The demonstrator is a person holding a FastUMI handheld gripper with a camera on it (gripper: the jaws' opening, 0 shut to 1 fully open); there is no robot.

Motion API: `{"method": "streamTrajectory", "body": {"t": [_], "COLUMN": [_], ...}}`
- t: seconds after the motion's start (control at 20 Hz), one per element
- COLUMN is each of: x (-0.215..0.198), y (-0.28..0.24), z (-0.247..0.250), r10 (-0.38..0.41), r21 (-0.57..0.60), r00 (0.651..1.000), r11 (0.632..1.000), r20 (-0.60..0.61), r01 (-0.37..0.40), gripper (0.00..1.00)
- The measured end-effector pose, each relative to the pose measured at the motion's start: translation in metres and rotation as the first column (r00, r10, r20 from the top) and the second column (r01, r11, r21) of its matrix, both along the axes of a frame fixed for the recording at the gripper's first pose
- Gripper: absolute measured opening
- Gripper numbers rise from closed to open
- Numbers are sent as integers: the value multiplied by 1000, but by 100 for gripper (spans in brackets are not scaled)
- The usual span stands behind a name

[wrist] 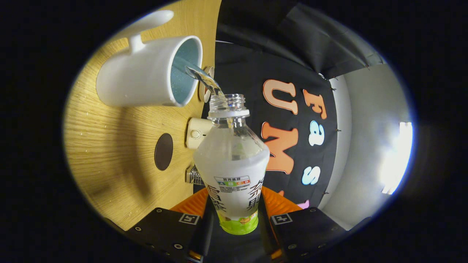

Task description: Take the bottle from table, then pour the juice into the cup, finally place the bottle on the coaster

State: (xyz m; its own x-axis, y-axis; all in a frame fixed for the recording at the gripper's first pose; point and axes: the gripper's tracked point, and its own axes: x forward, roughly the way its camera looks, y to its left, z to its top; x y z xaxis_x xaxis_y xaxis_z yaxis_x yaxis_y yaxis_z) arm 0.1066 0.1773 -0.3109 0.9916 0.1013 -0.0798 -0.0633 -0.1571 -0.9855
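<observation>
My gripper [234,208] is shut on a clear plastic bottle [232,160] with a white and green label and no cap. Both fingers press on its lower body. The view is rolled sideways, so the wooden table [109,146] stands like a wall beside the bottle. The bottle's open neck points at the mouth of a white mug [146,73] with a pale blue inside. A thin clear stream [201,75] runs from the neck into the mug. A dark round coaster [163,151] lies flat on the table, between the mug and my fingers.
A small cream device with a round button [195,133] sits at the table's edge near the coaster. A metal clip-like piece [192,175] is beside it. Two small round wooden pieces [206,89] stand behind the mug. The black booth wall hangs beyond the table.
</observation>
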Motion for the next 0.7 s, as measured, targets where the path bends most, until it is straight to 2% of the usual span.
{"method": "streamTrajectory", "body": {"t": [0.7], "x": [-1], "y": [7], "z": [13], "r10": [40], "r21": [-96], "r00": [999], "r11": [995], "r20": [23], "r01": [-38], "gripper": [57]}}
